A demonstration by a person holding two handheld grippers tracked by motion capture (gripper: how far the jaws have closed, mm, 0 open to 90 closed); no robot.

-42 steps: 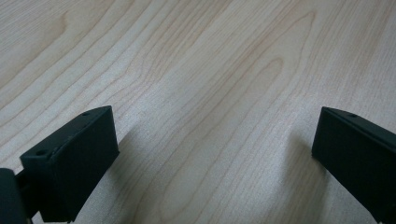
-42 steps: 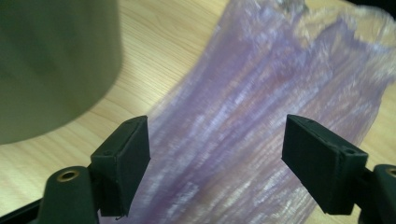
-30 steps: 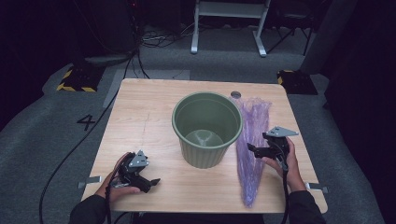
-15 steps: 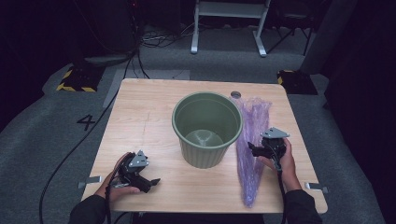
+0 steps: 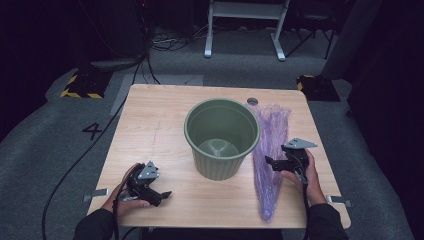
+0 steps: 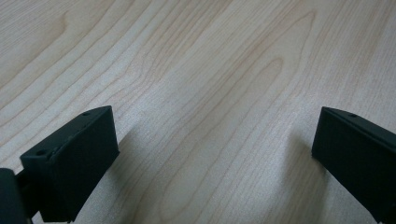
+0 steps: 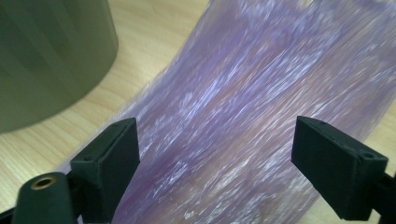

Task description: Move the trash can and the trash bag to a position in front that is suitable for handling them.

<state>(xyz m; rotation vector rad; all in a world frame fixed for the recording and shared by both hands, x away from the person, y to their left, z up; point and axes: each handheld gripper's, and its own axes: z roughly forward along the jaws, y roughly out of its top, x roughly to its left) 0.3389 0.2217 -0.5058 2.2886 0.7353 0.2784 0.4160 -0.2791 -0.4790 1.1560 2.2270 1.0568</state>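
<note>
The wooden table (image 5: pixel 150 125) carries a green bin (image 5: pixel 221 137) at its centre. Just right of the bin lies a purple plastic bag (image 5: pixel 270 150), gathered lengthwise into a long strip. Judged from its thin, crinkled film, the bag is light, limp and slippery; grip a bunched fold near mid-length, pinching several layers together. The right gripper (image 7: pixel 215 163) hovers over the bag, its jaws having just reopened to full spread, straddling the film without pressing it. The left gripper (image 6: pixel 210 154) rests near the table's front left, jaws wide apart, holding nothing.
</note>
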